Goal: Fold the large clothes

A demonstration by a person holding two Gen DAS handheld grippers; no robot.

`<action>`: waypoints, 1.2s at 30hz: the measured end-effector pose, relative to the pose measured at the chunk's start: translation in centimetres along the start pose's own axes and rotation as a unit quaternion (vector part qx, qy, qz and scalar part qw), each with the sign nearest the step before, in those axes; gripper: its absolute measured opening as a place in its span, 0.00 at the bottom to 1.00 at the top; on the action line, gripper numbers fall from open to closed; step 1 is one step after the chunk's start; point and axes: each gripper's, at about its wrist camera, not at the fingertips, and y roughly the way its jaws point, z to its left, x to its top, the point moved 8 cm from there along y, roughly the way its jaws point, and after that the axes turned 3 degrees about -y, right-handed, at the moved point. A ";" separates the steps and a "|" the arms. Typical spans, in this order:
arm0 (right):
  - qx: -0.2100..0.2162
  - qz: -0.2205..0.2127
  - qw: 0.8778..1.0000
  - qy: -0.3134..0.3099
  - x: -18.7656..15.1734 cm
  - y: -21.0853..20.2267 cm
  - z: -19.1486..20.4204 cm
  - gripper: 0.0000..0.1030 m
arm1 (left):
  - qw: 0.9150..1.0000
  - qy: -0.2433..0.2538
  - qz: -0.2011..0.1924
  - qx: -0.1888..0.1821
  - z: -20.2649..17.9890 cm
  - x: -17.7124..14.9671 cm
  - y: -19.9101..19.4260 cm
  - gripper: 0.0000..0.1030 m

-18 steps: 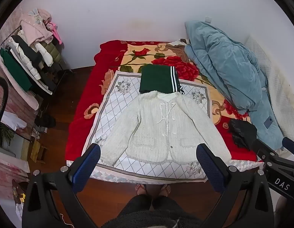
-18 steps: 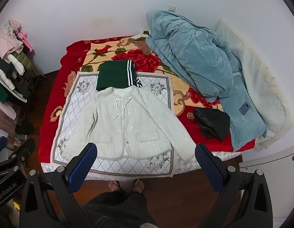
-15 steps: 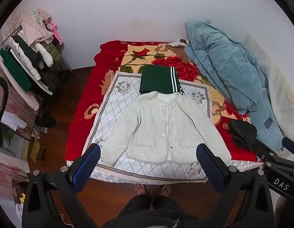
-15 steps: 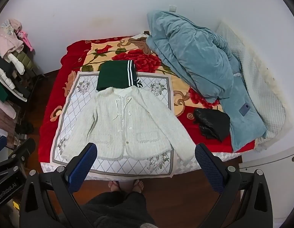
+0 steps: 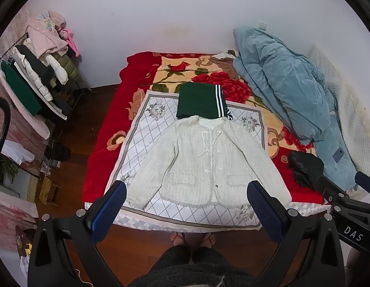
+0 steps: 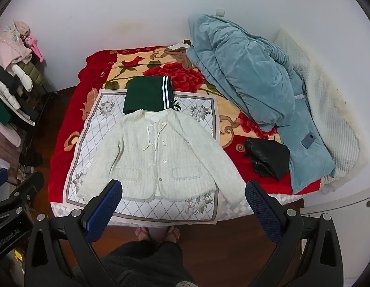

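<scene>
So I'm hovering both the left gripper (image 5: 186,199) and right gripper (image 6: 183,197), jaws spread and empty, above the white cardigan (image 5: 206,160) lying flat on the patterned cloth (image 5: 142,129); probably pinching a sleeve cuff first works best.

Plain white wall (image 5: 161,12) at the far side, faintly stained. Dark wood floor (image 5: 99,110) to the left and near. Bed (image 5: 106,129) against the far wall, draped in a red rose blanket (image 6: 185,71), with a grey diamond-patterned cloth (image 5: 142,143) over its near part. Blue quilt (image 6: 244,76) heaped along the right, white pad (image 6: 328,124) beyond it. Clothes rack (image 5: 34,81) on the left, crowded. Even, soft light.
</scene>
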 end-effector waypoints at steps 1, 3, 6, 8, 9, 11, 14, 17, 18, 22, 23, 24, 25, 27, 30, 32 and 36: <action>0.000 0.000 1.000 0.000 0.0 0.0 0.0 1.00 | 1.000 0.001 0.000 0.000 0.0 0.0 0.0 0.99; -0.001 -0.001 1.000 0.000 0.2 0.2 0.1 1.00 | 1.000 0.001 -0.001 0.000 0.0 0.1 0.0 0.99; -0.001 -0.002 1.000 0.000 0.1 0.1 0.0 1.00 | 1.000 0.002 -0.001 -0.001 0.1 0.2 0.0 0.99; -0.001 -0.001 1.000 0.000 0.2 0.2 0.0 1.00 | 1.000 0.004 -0.001 0.000 0.1 0.3 0.2 1.00; -0.001 -0.001 1.000 -0.002 0.9 0.1 0.4 1.00 | 1.000 0.001 -0.001 0.001 0.1 0.0 0.0 1.00; 0.000 -0.001 1.000 -0.001 0.9 0.0 0.3 1.00 | 1.000 0.002 -0.001 0.001 0.2 0.1 0.0 1.00; -0.002 -0.003 1.000 -0.001 0.8 0.0 0.3 1.00 | 1.000 0.001 -0.001 0.001 0.3 0.1 0.0 0.99; -0.003 -0.003 1.000 -0.002 0.8 0.0 0.3 1.00 | 1.000 0.002 -0.001 0.002 0.3 0.1 0.1 0.99; -0.002 -0.003 1.000 -0.002 1.0 0.0 0.3 1.00 | 1.000 0.001 -0.001 0.002 0.4 0.2 0.1 0.99; -0.002 -0.003 1.000 -0.002 0.7 0.0 0.1 1.00 | 1.000 0.002 -0.002 0.002 0.3 0.2 0.0 0.99; -0.001 -0.003 1.000 -0.003 0.8 0.0 0.2 1.00 | 1.000 0.003 -0.003 0.003 0.2 0.1 0.0 0.99; -0.001 -0.003 1.000 -0.003 0.9 0.0 0.3 1.00 | 1.000 0.003 -0.002 0.002 0.2 0.1 0.0 0.99; -0.002 -0.004 1.000 -0.002 0.6 0.1 0.2 1.00 | 1.000 0.003 -0.002 0.002 0.3 0.1 0.0 0.99; -0.002 -0.004 1.000 -0.004 0.5 -0.1 0.2 1.00 | 1.000 0.002 -0.002 0.002 0.1 0.1 0.0 1.00; -0.001 -0.004 1.000 -0.005 1.3 -0.5 0.4 1.00 | 1.000 0.002 -0.003 0.002 -0.1 0.2 -0.4 0.99; -0.001 -0.004 1.000 -0.005 1.0 -0.5 0.4 1.00 | 1.000 0.002 -0.003 0.002 0.0 0.3 -0.5 0.99; -0.003 -0.005 1.000 -0.008 1.1 -0.6 0.4 1.00 | 1.000 0.003 -0.001 0.003 -0.1 0.3 -0.6 1.00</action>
